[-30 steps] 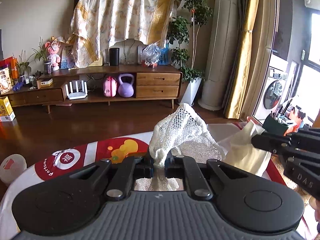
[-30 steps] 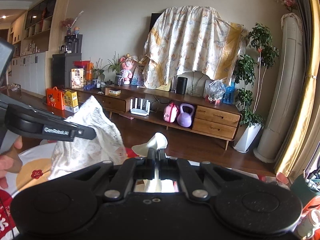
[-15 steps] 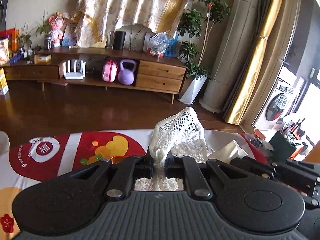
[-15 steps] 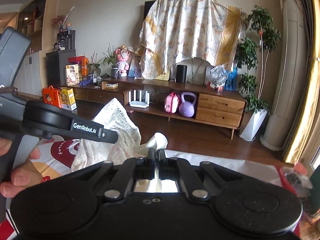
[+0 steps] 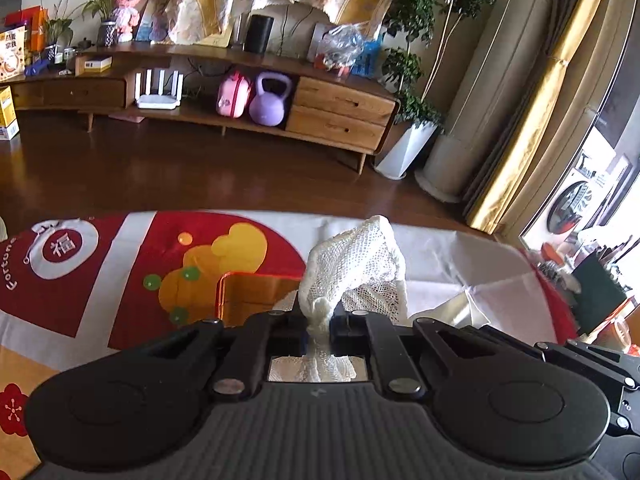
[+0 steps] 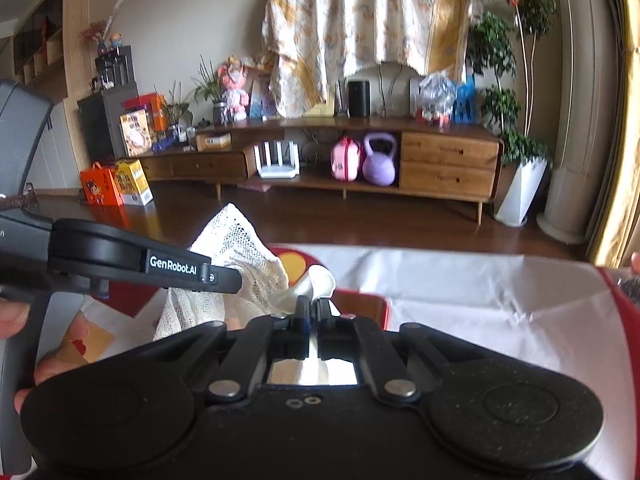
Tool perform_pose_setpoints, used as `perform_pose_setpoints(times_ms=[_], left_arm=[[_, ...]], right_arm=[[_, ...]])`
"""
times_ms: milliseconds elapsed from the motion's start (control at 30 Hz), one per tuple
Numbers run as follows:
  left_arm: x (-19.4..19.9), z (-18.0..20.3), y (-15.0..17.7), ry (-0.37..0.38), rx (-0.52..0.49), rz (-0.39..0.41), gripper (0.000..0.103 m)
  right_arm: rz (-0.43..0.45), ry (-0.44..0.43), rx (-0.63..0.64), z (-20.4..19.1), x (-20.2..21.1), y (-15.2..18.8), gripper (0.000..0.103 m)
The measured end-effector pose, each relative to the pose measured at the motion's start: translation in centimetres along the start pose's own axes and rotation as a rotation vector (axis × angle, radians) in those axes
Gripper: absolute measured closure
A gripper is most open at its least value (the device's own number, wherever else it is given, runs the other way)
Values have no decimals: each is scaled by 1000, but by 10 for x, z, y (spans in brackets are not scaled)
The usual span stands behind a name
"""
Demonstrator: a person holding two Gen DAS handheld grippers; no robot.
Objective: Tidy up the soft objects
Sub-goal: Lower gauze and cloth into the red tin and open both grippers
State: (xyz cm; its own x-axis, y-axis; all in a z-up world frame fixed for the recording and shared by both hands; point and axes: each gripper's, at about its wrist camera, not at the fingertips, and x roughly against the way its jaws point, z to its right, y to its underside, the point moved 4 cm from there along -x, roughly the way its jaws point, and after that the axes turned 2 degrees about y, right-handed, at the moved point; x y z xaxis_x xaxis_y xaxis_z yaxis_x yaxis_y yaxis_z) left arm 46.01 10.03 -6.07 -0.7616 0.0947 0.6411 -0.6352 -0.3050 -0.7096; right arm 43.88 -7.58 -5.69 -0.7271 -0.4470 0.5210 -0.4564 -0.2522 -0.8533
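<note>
My left gripper (image 5: 320,322) is shut on a bunched corner of a white lace mesh cloth (image 5: 356,264), which stands up above the table. My right gripper (image 6: 313,307) is shut on a smooth cream fabric edge (image 6: 316,282) that joins the same lace cloth (image 6: 236,256). The left gripper body (image 6: 120,258) crosses the left of the right wrist view, close beside the right one. Below the cloth lies an orange-edged box (image 5: 256,292), also seen in the right wrist view (image 6: 360,304). The cloth's lower part is hidden behind the grippers.
The table has a red, white and orange tablecloth (image 5: 120,264). A cluttered holder with tools (image 5: 600,280) stands at its right edge. Beyond the table are dark wood floor and a long TV cabinet (image 5: 280,92). The person's left hand (image 6: 24,320) grips the left handle.
Both grippers have tilted down toward the table, lowering the cloth over the orange-edged box. The two grippers have come closer together. Both stay shut on the cloth.
</note>
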Motion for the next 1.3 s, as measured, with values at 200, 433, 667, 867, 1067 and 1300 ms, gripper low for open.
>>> perform_pose_setpoints(times_ms=[200,433,667,867,1067,1300], left_arm=[[-29,-6,23,-20,-20,-70,93],[-52,-7,44,-21,-55,-140,93],[-62,-4,54,-29,-102,-183,93],[-69,1,61,-22,-153,-215,93],[-72,6,68,-36,-196,-235,93],[-67,7,70,-62,-212,-222,91]], right_arm=[[-68,-1,-6,1,-22,20,100],[-167,-12,34,-5,-37,41,94],[-250,-3,78,-12,-47,52,89],[-272,-8,79,-13,-50,59,87],[-287,-16,76,-11,-50,62,78],[-270,-31,67,-8,-43,60,68]])
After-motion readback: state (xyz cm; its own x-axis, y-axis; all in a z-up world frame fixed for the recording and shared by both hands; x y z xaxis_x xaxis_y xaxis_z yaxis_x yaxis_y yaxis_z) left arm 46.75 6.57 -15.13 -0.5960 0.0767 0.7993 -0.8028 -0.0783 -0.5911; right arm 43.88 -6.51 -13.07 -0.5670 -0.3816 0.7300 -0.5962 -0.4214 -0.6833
